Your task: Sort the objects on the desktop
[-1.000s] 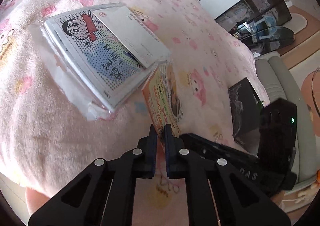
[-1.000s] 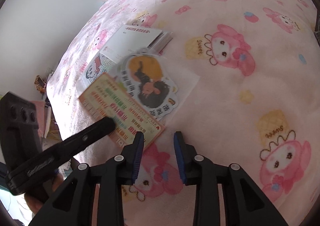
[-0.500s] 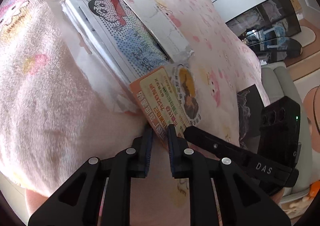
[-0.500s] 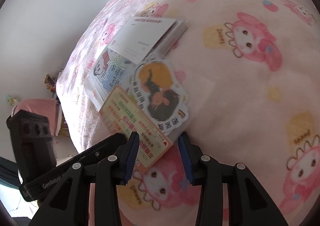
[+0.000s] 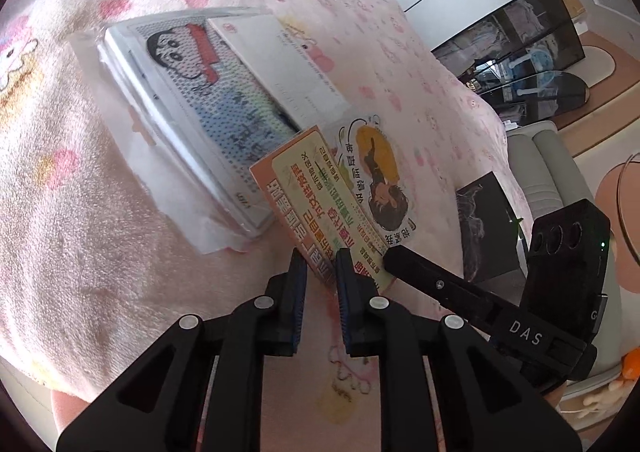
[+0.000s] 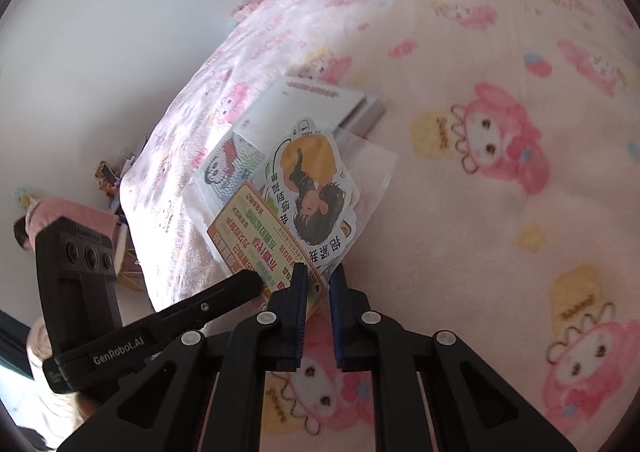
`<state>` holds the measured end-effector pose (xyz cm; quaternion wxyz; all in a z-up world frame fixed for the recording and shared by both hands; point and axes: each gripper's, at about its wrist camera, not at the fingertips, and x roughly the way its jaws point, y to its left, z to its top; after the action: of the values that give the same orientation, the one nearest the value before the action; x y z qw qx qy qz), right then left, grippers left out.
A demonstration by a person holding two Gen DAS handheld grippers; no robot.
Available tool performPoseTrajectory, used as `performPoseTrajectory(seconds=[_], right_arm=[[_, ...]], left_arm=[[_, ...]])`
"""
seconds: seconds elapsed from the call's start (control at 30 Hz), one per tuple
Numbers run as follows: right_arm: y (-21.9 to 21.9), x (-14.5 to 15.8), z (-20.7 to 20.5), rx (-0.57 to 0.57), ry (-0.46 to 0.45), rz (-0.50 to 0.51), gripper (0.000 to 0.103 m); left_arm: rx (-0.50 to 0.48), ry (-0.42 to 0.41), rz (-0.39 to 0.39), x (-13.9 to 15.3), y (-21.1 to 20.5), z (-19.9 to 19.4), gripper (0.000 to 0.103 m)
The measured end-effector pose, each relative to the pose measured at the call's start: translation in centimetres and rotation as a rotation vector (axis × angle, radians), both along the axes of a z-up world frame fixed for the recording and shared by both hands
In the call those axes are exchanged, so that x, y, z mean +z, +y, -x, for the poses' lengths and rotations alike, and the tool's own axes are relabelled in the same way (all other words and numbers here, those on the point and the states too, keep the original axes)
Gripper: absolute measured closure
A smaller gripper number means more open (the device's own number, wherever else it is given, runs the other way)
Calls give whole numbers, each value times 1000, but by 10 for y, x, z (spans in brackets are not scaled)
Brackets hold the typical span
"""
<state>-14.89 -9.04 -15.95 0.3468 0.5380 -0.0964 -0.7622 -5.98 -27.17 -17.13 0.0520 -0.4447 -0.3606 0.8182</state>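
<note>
An orange card with green print (image 5: 316, 208) lies tilted over a clear-wrapped cartoon book (image 5: 192, 100), with a die-cut sticker of a dark-haired figure (image 5: 376, 172) beside it. My left gripper (image 5: 321, 264) has its jaws around the card's near edge with a small gap showing. My right gripper (image 6: 318, 284) straddles the card's (image 6: 256, 236) other corner, next to the sticker (image 6: 312, 180), jaws narrowly apart. A white booklet (image 6: 308, 104) lies on the book (image 6: 228, 160).
Everything rests on a pink cartoon-print blanket (image 6: 500, 212). A black box (image 5: 484, 224) sits at the blanket's right edge in the left wrist view. Dark cabinets (image 5: 512, 52) and a grey sofa (image 5: 548, 172) lie beyond. The blanket drops off at left in the right wrist view.
The card has been laid flatter, from standing on edge to leaning on the book. The right gripper has closed in onto the card's corner; the left gripper's jaws have opened slightly.
</note>
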Motion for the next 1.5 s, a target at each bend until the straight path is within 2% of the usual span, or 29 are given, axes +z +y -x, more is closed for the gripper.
performPoseTrajectory(seconds=[0.17, 0.27, 0.4, 0.53, 0.97, 1.27, 1.5], right_arm=[[27, 19, -6, -37, 25, 9, 95], [47, 33, -11, -76, 65, -18, 95], [78, 52, -15, -136, 115, -60, 95], [124, 70, -19, -217, 138, -62, 95], [237, 103, -25, -448, 199, -20, 95], [311, 108, -9, -545, 232, -55, 94], [355, 97, 8, -594, 215, -52, 94]], left_arm=[[-47, 33, -8, 16, 21, 3, 90], [-91, 50, -22, 24, 40, 11, 90], [-163, 83, -31, 39, 78, 24, 90], [-243, 112, -33, 56, 117, 38, 89], [-442, 161, 38, 103, 231, 82, 90], [-541, 168, 68, 107, 317, 131, 89], [-522, 130, 62, 91, 363, 158, 89]])
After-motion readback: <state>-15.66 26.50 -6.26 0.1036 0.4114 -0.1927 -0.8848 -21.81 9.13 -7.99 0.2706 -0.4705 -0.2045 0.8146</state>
